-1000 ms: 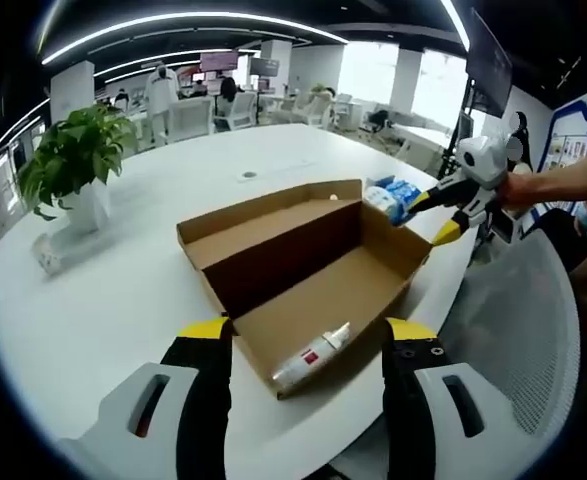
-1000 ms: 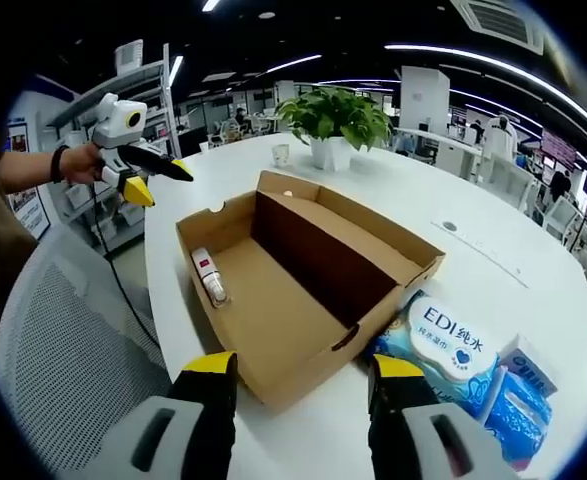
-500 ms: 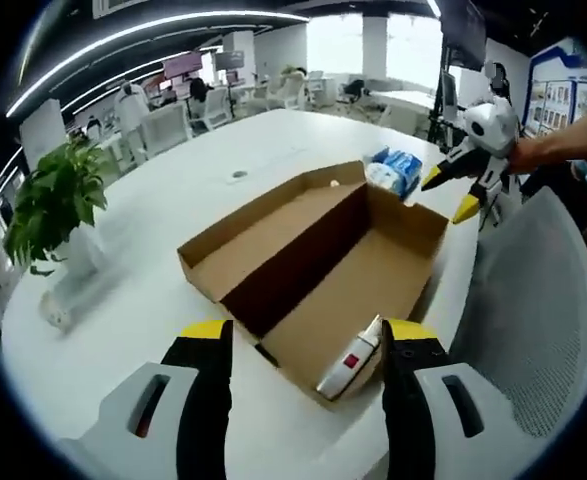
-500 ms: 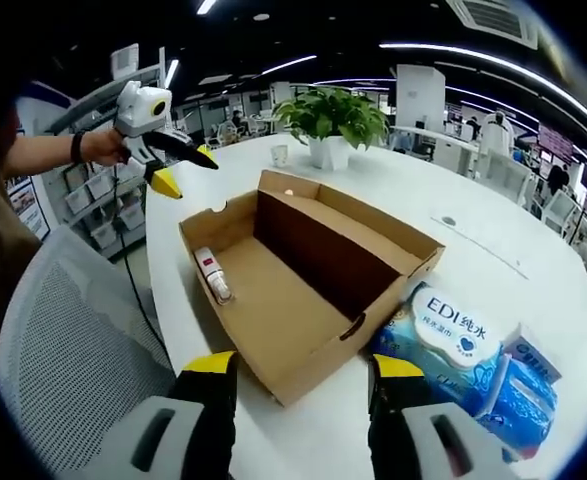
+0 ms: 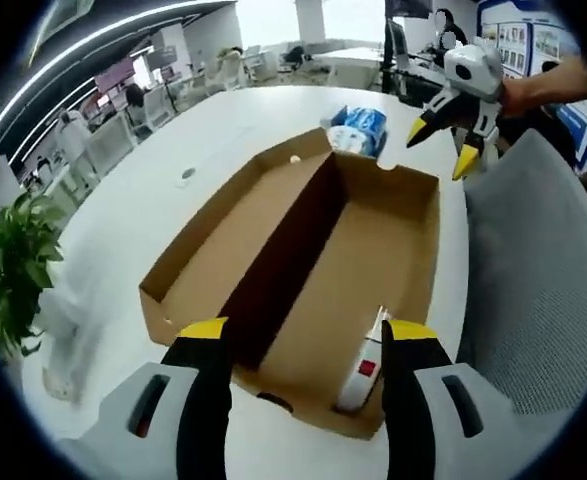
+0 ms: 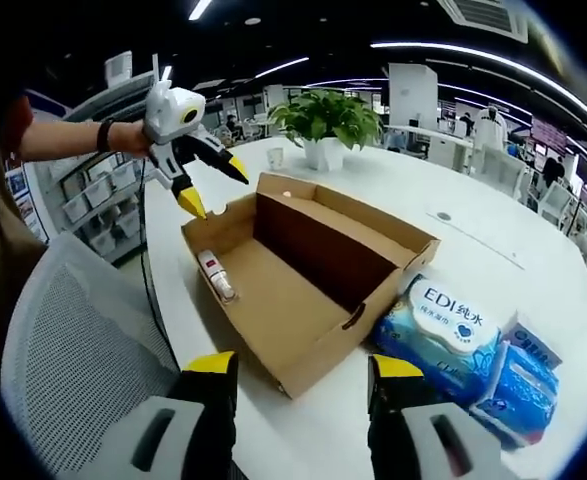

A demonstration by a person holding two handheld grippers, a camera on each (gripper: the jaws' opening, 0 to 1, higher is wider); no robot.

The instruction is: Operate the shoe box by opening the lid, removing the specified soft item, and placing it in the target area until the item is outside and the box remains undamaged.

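While box (image 5: 303, 270) lies open, left tongs (image 6: 214, 186) spread above tube (image 6: 216, 276).

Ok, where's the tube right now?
The tube lies inside the open box, at the end nearest the left gripper, which hovers above it.

We see an open-plan office: a long white meeting table (image 6: 493, 250), a potted plant (image 6: 325, 125), a mesh office chair (image 6: 68, 345), ceiling strip lights (image 6: 453, 50), and people at distant desks (image 5: 138, 95).
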